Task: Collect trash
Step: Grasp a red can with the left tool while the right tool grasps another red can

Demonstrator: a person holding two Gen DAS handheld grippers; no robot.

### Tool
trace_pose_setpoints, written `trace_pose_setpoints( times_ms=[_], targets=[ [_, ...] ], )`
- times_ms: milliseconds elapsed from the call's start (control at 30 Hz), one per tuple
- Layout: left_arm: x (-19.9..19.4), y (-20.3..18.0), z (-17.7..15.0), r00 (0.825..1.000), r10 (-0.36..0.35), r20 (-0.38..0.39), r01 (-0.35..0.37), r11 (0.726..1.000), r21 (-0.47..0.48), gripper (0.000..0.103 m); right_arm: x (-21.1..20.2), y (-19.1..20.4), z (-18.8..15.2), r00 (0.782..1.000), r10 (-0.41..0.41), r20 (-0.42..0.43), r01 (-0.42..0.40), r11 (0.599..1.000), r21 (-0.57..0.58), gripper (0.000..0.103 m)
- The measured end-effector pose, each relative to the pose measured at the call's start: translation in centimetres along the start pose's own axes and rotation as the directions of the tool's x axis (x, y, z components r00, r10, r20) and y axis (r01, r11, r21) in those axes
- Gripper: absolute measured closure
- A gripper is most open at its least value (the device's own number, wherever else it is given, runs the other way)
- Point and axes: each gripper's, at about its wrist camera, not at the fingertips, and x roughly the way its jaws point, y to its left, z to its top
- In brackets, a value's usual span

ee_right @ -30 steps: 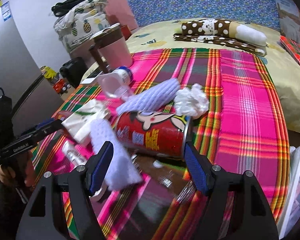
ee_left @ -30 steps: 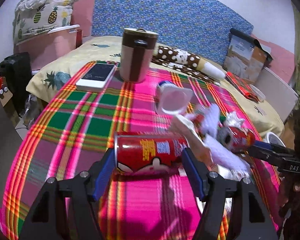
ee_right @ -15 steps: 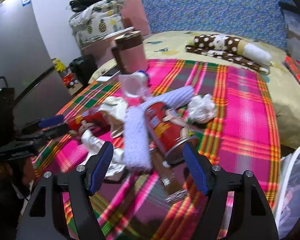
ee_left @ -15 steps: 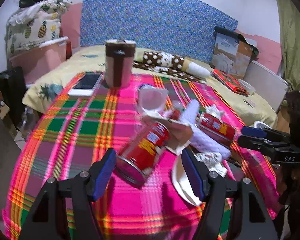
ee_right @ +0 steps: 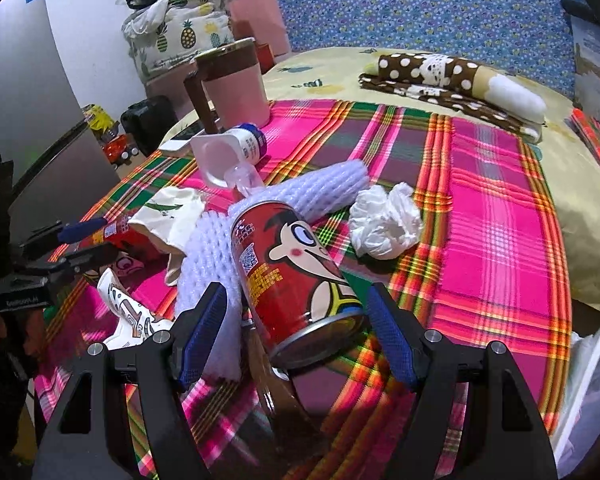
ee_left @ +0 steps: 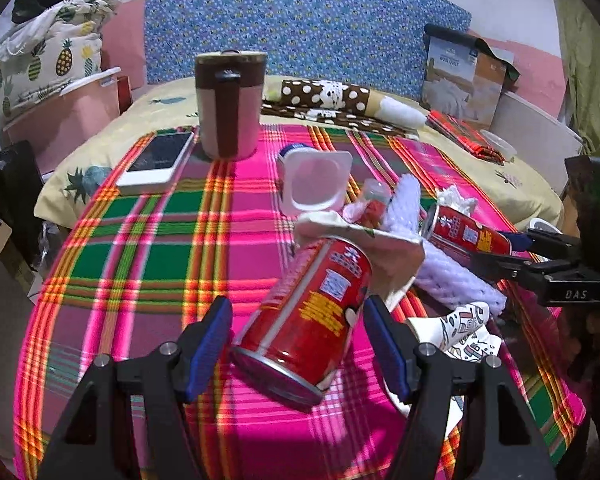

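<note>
Early in the job, by the look of it: nothing seen bagged yet. Left hand-held gripper spread wide around a red can lying tilted on the plaid tabletop, pads not yet touching it. Right hand-held gripper likewise released, straddling a second red can, base toward the camera. Left to gather, from the right wrist view: crumpled white bag at 1 o'clock of that can, white foam netting at 12, plastic cup at 11, paper scraps at 9. Pink mug and phone at 11 o'clock in the left view, probably not trash.
</note>
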Motion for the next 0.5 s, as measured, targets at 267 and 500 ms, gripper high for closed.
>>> trace_pose_setpoints(
  times_ms=[267, 500],
  targets=[
    [0.5, -1.0, -0.5, 0.999, 0.028, -0.027, -0.029, 0.999, -0.046, 0.041, -0.3, -0.1, -0.8, 1.0, 0.025, -0.014, -0.024, 0.999, 0.048, 0.043],
    [-0.5, -1.9, -1.0, 0.998, 0.054, -0.016, -0.055, 0.996, -0.065, 0.045, -1.6, 0.1, -1.4, 1.0, -0.003, 0.013, 0.002, 0.996, 0.093, 0.044]
  ],
)
